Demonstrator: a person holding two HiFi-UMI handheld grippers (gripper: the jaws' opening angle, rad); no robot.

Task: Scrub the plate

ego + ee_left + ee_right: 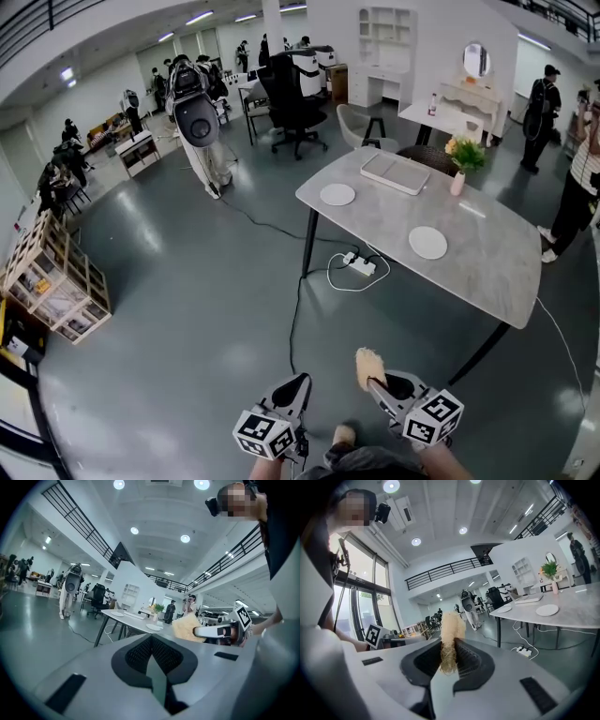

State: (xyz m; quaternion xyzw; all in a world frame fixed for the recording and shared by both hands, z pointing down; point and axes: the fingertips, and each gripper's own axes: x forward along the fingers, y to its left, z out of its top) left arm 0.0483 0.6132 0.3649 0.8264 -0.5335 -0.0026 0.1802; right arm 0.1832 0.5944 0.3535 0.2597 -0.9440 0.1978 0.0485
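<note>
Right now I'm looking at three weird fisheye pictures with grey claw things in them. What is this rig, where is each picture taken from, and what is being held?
There is no robot here: a person holds a two-jaw gripper in each hand. The head view, from a camera on the person's head, looks down on the left gripper and the right gripper above a grey floor. The other two pictures come from cameras riding on each gripper, looking along its jaws. The left gripper is shut and empty. The right gripper is shut on a tan, fibrous scrubber. Ahead, apart from the grippers, stands a table with a far plate, a near plate, a flat tray and a potted plant.
</note>
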